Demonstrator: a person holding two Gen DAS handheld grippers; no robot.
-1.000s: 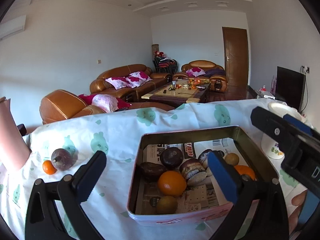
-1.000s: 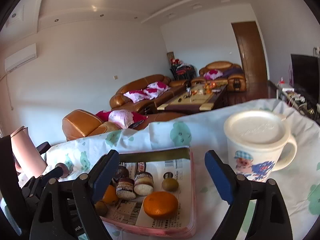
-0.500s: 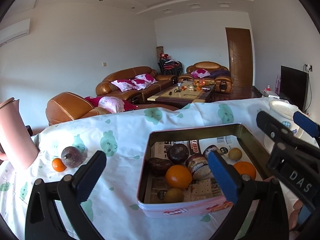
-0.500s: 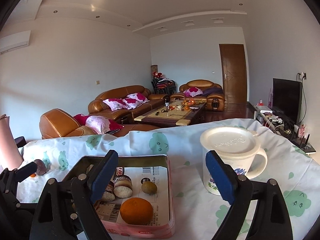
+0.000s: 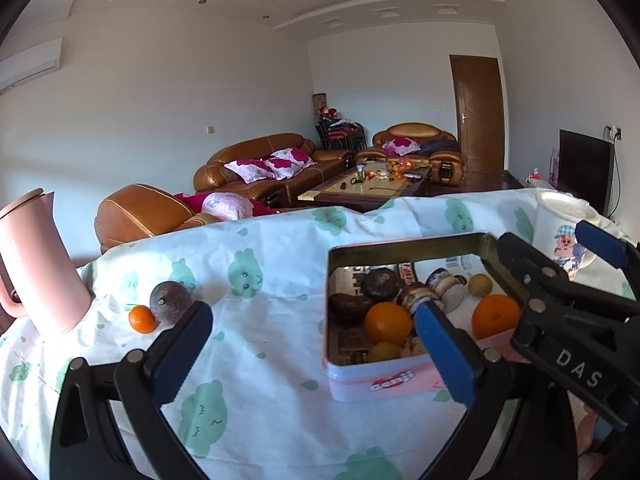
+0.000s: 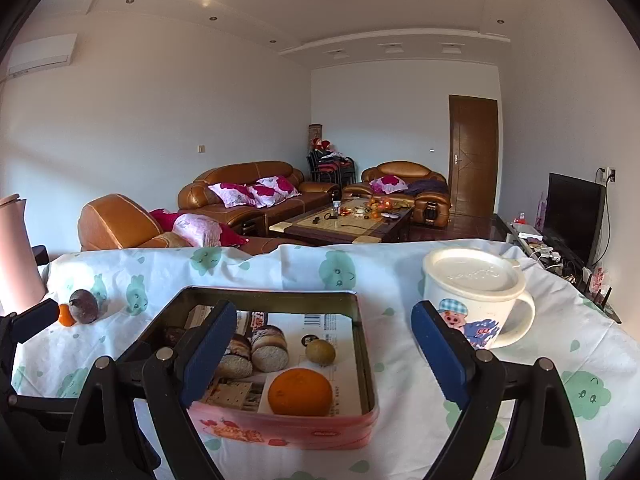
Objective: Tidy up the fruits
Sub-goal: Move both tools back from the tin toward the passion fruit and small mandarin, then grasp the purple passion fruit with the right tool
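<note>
Together, the two wrist views cover a table draped in a white cloth with green cartoon prints [image 5: 256, 364], on which stands a shallow rectangular pink tin [image 5: 384, 380] lined with printed paper. From the left wrist, the left gripper [image 5: 308, 352] is seen with its blue-padded jaws spread wide and nothing between them; only this view shows the tin's near-left contents, namely a large orange [image 5: 387, 322], a small yellow-green fruit [image 5: 383, 352] below it and two dark brown fruits [image 5: 380, 283] behind, with a second orange [image 5: 495, 316] at the tin's right. It also gives the clearer sight of a dark purple round fruit [image 5: 170, 303] lying on the cloth well left of the tin, touching a small orange tangerine [image 5: 142, 319], beside a tall pink jug [image 5: 38, 264]. From the right wrist, the right gripper [image 6: 320, 356] likewise stands spread and empty over the tin; this view alone shows fully a white lidded mug with a cartoon pig [image 6: 474, 300] just right of the tin, two halved fruits [image 6: 256, 352] and a small greenish fruit [image 6: 320, 352] inside it.
</note>
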